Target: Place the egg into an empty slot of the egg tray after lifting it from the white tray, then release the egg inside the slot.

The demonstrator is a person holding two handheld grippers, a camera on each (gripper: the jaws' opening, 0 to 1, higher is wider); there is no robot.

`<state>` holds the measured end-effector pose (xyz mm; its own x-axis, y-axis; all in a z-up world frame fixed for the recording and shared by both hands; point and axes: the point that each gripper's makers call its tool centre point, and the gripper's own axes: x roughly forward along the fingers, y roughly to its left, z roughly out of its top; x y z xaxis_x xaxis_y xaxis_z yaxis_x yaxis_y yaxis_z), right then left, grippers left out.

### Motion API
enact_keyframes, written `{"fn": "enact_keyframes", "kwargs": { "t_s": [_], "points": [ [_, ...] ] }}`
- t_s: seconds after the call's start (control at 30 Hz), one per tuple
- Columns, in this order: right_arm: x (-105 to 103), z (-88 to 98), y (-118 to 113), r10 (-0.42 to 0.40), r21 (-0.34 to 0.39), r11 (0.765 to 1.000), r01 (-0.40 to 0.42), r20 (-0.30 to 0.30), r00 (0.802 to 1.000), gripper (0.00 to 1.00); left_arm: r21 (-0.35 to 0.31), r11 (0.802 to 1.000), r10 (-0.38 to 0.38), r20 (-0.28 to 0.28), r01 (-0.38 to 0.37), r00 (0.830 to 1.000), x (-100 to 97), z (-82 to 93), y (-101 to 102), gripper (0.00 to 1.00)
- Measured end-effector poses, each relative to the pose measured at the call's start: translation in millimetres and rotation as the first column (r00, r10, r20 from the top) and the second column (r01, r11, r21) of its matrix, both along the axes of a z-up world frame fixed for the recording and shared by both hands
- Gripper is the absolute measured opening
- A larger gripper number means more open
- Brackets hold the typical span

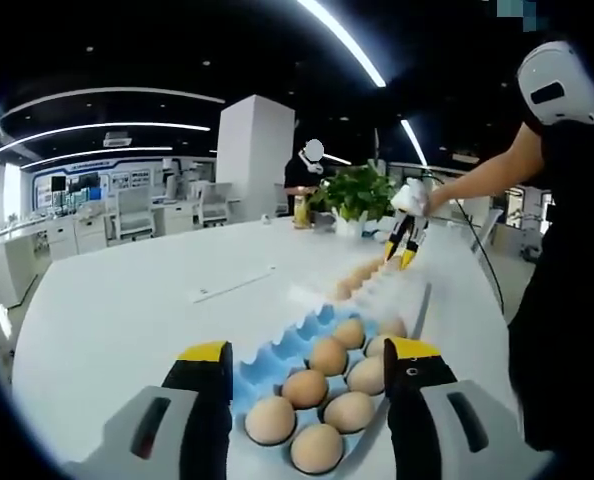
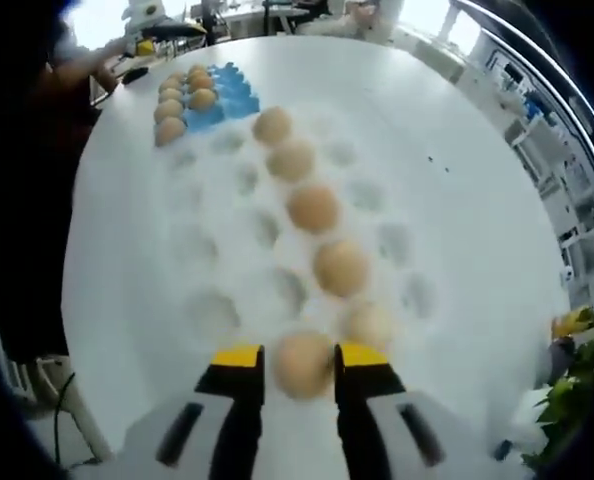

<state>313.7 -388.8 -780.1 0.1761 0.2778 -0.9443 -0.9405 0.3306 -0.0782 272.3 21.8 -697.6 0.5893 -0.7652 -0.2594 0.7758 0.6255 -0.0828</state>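
On a wide white bench (image 1: 127,310), a person works with a yellow-tipped tool in each hand. At the far end of the bench, the right tool (image 2: 299,362) reaches down over the white tray (image 2: 217,310), its two jaws set either side of the nearest egg (image 2: 302,365) in a row of five. From this angle I cannot tell whether the jaws are pinching the egg or only bracketing it; it appears to sit in its hollow, not yet lifted. At the near end lies the blue egg tray (image 1: 277,355), already carrying a cluster of brown eggs, with empty blue slots (image 1: 262,365) open along one side. The left tool (image 1: 307,365) hovers just above that tray with its jaws spread wide and nothing between them. By my reading, the task stands at its first step: the grasp is being made, while the lift, the carry across the bench and the letting-go into a slot all remain.
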Motion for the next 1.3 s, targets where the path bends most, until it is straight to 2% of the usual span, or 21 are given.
{"fn": "enact_keyframes", "kwargs": {
  "t_s": [0.17,0.3,0.43,0.57,0.63,0.67,0.9,1.13,1.3],
  "points": [
    [0,-8.5,-9,0.032,-0.055,0.998,-0.033,-0.009,0.999,0.28,0.001,1.0,0.0,-0.001,0.0,1.0,-0.9,0.0,1,0.61],
    [1,-9.0,-7,0.035,-0.057,0.998,-0.036,-0.025,0.999,0.28,0.004,1.0,0.007,-0.004,-0.007,1.0,-0.8,-1.0,4,0.61],
    [1,-12.6,-7,0.038,-0.056,0.997,-0.043,-0.088,0.995,0.28,0.01,1.0,0.012,-0.008,-0.012,1.0,-0.7,-2.2,6,0.61],
    [1,-14.7,-7,0.04,-0.06,0.997,-0.047,-0.121,0.992,0.28,0.006,1.0,0.019,-0.004,-0.019,1.0,-0.3,-0.5,9,0.61],
    [0,-15.2,-7,0.031,-0.064,0.997,-0.039,-0.13,0.991,0.28,0.009,1.0,0.027,-0.008,-0.027,1.0,0.4,-1.5,11,0.61],
    [1,-15.1,-8,-0.003,-0.061,0.998,-0.005,-0.131,0.991,0.28,0.01,1.0,0.027,-0.009,-0.027,1.0,0.2,-1.8,11,0.61],
    [-1,-7.6,-9,-0.041,-0.067,0.997,0.035,-0.087,0.995,0.27,0.007,1.0,0.03,-0.006,-0.03,1.0,-1.0,-2.0,14,0.61],
    [1,25.7,-2,-0.074,0.009,0.997,0.075,-0.04,0.996,0.27,0.01,0.999,0.036,-0.003,-0.036,0.999,-0.3,-2.3,17,0.61],
    [-1,33.2,5,-0.044,0.014,0.999,0.045,-0.025,0.999,0.27,0.011,0.999,0.035,-0.002,-0.035,0.999,0.7,-2.6,16,0.62]
  ]
}}
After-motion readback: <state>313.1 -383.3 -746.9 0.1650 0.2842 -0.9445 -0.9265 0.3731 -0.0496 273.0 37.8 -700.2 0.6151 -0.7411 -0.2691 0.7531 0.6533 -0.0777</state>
